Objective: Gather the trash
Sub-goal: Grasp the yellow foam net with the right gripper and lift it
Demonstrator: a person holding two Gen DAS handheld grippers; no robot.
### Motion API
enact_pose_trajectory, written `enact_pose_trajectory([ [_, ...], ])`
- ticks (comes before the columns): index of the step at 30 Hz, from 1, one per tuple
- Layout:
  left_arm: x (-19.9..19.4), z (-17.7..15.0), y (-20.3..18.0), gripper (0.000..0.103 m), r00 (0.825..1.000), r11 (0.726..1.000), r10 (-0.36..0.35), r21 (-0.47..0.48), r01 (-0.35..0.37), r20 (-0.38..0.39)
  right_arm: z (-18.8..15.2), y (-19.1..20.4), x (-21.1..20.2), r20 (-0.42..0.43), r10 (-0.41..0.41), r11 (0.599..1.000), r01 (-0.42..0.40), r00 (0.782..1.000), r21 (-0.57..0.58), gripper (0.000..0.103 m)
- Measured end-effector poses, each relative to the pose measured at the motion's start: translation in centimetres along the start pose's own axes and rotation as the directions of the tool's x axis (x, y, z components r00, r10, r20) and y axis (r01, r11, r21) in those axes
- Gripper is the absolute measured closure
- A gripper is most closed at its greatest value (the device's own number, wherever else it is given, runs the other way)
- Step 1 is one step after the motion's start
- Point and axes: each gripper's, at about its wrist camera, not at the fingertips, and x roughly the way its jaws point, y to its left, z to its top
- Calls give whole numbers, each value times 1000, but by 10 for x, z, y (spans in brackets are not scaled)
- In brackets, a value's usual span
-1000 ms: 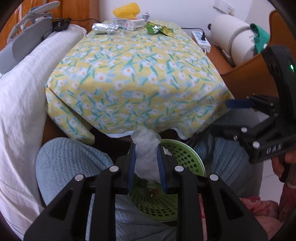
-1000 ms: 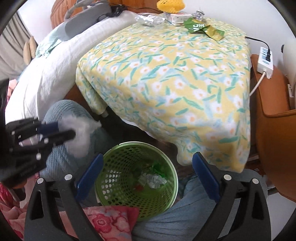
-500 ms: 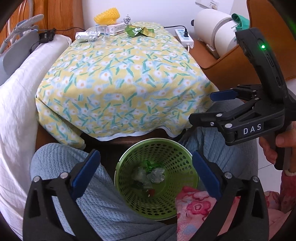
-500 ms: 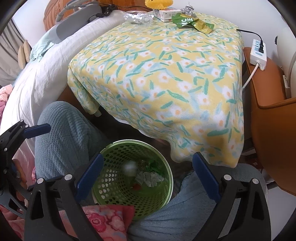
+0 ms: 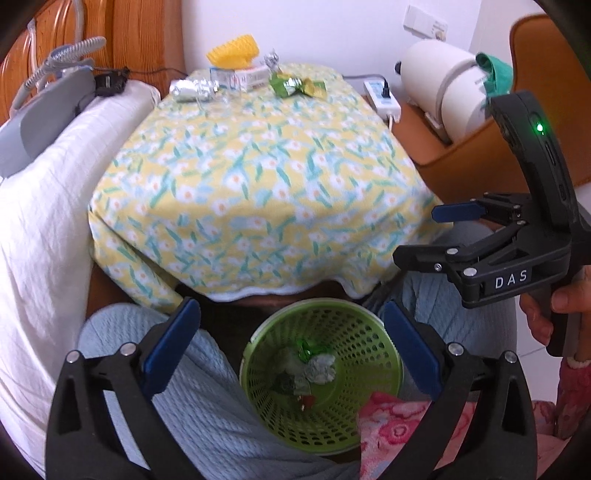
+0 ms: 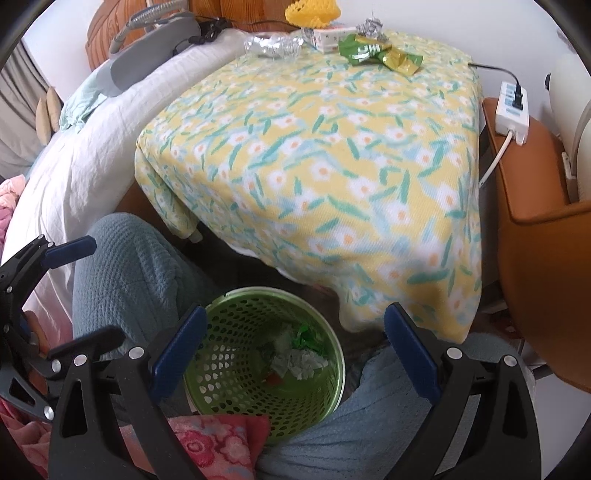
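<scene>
Both tongs stand fully spread and empty over the green basket [image 5: 320, 373], which sits on the floor between the person's knees; the left gripper [image 5: 291, 354] has just been opening, with nothing between its pads. The right gripper [image 6: 291, 354] likewise holds nothing. Remaining trash lies at twelve o'clock on the flowered tablecloth [image 6: 332, 155]: a green wrapper [image 6: 360, 51], a crushed clear bottle [image 6: 271, 46], a small carton [image 6: 328, 38] and a foil scrap [image 6: 373, 26]. Judged light, crinkly and slippery; the wrapper is best pinched at a raised fold, the bottle across its crushed waist. Legible writing: "DAS" on the right gripper's body in the left wrist view; wrapper lettering unreadable.
</scene>
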Motion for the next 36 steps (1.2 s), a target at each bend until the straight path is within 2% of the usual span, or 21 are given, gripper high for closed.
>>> enact_pose_trajectory([
  [8,-8,50,24,8,992,997,57,-48,-52,109,55,-6,-13,119,-21,1000,22,993,-5,7],
  [15,-10,99,45,8,973,991,117,-81,-103,197,143,-13,-24,264,-8,1000,3,964,17,7],
  [20,-5,123,57,8,966,990,129,-93,-110,226,220,-15,-7,311,9,1000,-18,950,26,7],
  [23,4,138,63,8,963,989,136,-86,-118,233,260,-17,13,308,-6,999,-5,951,34,7],
  [28,25,160,76,8,964,990,128,-94,-109,231,307,-27,54,270,-8,999,-3,963,39,7],
  [33,47,184,84,8,966,990,121,-98,-101,230,330,-27,85,246,-7,1000,4,969,12,7],
  [34,50,188,85,8,966,990,119,-100,-99,229,335,-25,90,240,-12,1000,12,971,0,8],
  [36,57,195,86,8,967,990,118,-106,-96,224,340,-24,98,219,-7,1000,12,976,-18,26],
])
